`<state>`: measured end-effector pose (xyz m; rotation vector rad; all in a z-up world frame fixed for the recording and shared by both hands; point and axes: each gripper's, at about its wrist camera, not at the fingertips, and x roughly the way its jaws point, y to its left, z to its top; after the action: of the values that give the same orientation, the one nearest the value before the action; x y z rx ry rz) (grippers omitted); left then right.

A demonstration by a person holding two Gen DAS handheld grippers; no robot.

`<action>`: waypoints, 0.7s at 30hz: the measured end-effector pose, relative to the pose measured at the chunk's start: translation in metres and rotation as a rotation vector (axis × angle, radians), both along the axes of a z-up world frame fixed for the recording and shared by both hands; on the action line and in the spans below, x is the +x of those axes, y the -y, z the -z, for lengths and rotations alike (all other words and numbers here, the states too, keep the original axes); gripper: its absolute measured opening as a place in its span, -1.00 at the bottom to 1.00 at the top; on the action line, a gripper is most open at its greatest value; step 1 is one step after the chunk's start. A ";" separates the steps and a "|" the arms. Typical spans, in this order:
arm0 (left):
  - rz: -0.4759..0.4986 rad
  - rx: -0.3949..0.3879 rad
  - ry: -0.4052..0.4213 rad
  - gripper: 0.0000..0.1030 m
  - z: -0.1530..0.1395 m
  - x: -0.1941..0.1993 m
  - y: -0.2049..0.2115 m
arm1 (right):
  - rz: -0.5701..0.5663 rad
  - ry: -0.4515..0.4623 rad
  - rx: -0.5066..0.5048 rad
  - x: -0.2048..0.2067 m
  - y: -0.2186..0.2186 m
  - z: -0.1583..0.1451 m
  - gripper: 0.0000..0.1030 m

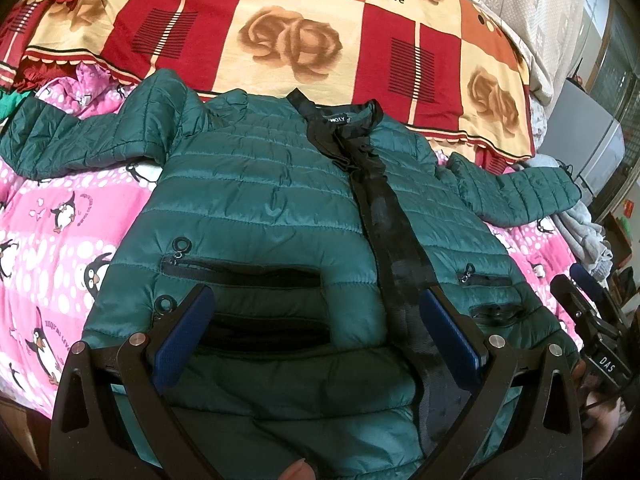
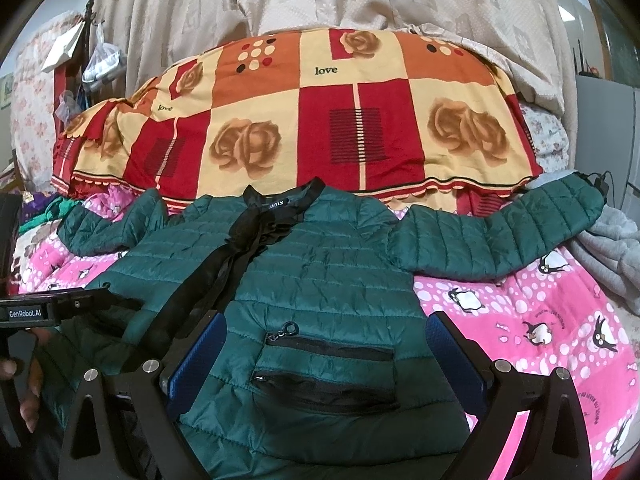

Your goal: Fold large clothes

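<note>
A green quilted jacket (image 1: 256, 200) lies front-up, spread flat on a pink penguin bedcover (image 1: 48, 240), both sleeves out w/ no fold made yet, so the whole task looks left to do. The left gripper (image 1: 316, 332) & right gripper (image 2: 324, 356) hover over the hem area, jaws wide apart, holding nothing. Hem itself is hidden behind the gripper bodies; collar label too small to read.

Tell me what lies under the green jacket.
The green jacket lies flat on a pink penguin-print quilt, which shows around its body and sleeves. The sleeve ends reach the red rose-patterned blanket behind. What is directly beneath the jacket's body is covered.
</note>
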<state>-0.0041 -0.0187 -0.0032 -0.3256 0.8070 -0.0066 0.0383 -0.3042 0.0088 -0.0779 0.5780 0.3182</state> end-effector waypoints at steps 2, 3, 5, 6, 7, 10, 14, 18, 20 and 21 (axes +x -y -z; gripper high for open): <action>0.000 0.000 0.000 0.99 0.000 0.000 0.000 | 0.001 -0.002 0.003 0.000 0.000 0.000 0.92; 0.000 0.000 0.000 0.99 0.000 0.000 0.000 | 0.002 0.000 0.002 -0.002 -0.003 -0.001 0.93; 0.000 0.000 0.000 0.99 0.000 0.000 0.000 | 0.000 0.001 -0.001 -0.002 -0.003 -0.001 0.92; 0.000 0.000 0.001 0.99 0.000 0.000 0.000 | 0.000 0.003 -0.005 -0.002 -0.003 -0.001 0.92; 0.000 0.000 0.000 0.99 0.000 0.000 0.000 | 0.001 0.005 -0.010 -0.003 -0.004 -0.002 0.92; 0.000 0.000 0.000 0.99 0.000 0.000 0.000 | 0.003 0.010 -0.016 -0.003 -0.005 -0.002 0.92; 0.000 0.000 0.000 0.99 0.000 0.000 0.000 | 0.005 0.009 -0.017 -0.003 -0.005 -0.002 0.92; 0.000 0.000 0.000 0.99 0.000 0.000 0.000 | 0.006 0.010 -0.019 -0.003 -0.005 -0.003 0.92; 0.000 0.000 0.000 0.99 0.000 0.000 0.000 | 0.006 0.009 -0.019 -0.003 -0.005 -0.003 0.92; 0.000 0.000 0.000 0.99 0.000 0.000 0.000 | 0.006 0.009 -0.018 -0.003 -0.005 -0.003 0.92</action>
<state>-0.0041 -0.0187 -0.0032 -0.3255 0.8070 -0.0067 0.0355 -0.2990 0.0114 -0.0951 0.5719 0.3064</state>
